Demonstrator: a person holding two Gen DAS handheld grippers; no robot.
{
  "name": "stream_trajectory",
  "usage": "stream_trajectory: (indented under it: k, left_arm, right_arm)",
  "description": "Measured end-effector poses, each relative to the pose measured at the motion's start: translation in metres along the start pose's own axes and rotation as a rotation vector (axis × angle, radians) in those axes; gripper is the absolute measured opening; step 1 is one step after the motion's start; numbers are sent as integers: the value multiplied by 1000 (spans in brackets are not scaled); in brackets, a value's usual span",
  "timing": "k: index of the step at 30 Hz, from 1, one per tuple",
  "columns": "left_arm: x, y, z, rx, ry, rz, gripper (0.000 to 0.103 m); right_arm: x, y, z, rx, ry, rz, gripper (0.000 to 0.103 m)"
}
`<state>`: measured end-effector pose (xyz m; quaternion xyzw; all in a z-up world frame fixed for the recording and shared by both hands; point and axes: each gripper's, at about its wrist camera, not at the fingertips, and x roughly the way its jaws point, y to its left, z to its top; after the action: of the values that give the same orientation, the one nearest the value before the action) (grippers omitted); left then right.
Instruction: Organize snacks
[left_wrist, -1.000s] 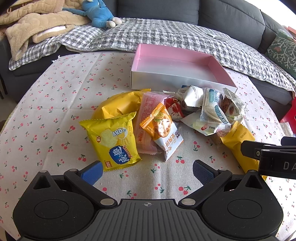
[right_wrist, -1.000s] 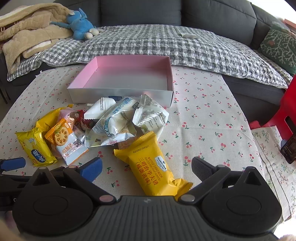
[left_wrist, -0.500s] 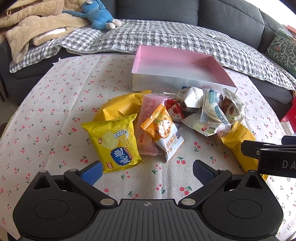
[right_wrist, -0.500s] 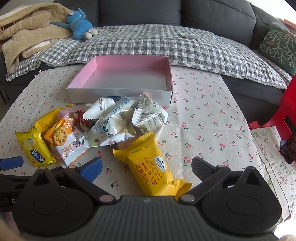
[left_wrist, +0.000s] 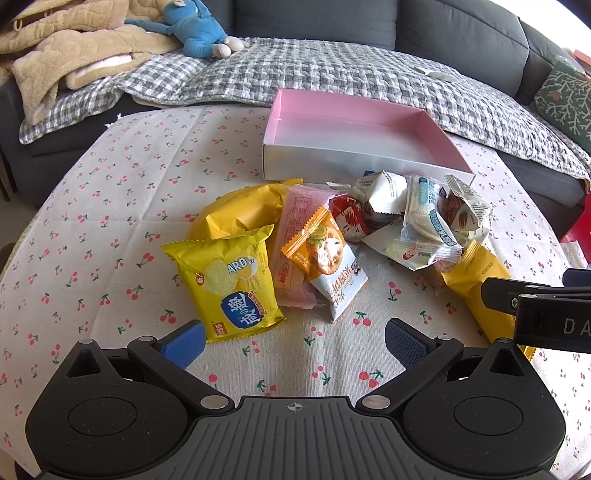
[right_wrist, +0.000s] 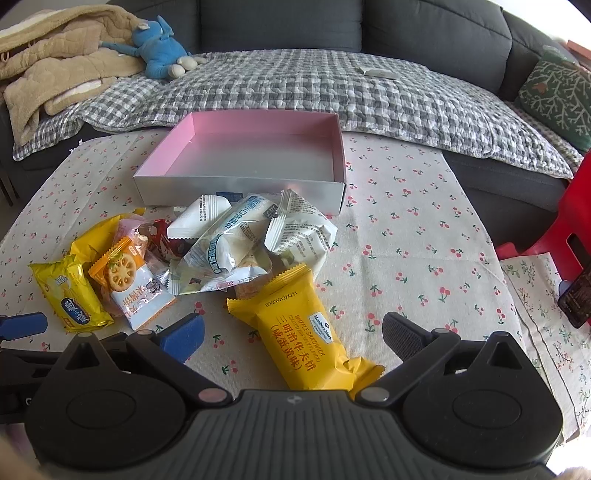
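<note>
Here the counter (right_wrist: 406, 229), under a cherry-print cloth, carried everything, with a sofa (right_wrist: 280, 22) beyond its far edge. Toward that far edge sat the pink box (right_wrist: 255, 186), shallow, open-topped and holding nothing. Just in front of its near wall, about mid-counter, lay the snack heap: white packs (right_wrist: 236, 240) crumpled over one another, an orange cracker pack (left_wrist: 321, 254) resting on a pink pack (left_wrist: 291, 236), and a chip bag (left_wrist: 231, 284) on the heap's left side. The wafer pack (right_wrist: 306, 328) lay nearest the front edge, one end pointing between the open jaws of the right gripper (right_wrist: 293, 332). The left gripper (left_wrist: 293, 338) hovered with jaws wide and nothing in them, near the chip bag's lower corner.

No snack was in the box yet, so the sorting looked barely begun. The risks I judged likeliest: slick foil could slip from a pinch on a crimped end; a pack pulled from the heap could drag its neighbours along; and the two grippers, close side by side, could bump if both reached in together.
</note>
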<state>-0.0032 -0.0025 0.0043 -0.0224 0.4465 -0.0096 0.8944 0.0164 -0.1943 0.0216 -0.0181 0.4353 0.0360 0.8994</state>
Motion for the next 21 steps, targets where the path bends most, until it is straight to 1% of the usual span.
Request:
stream_trajectory:
  k: [21]
  left_arm:
    - [2,-3,-3,-3,4,0,103]
  right_arm:
    - [0,1,-1,-4,2,-1,103]
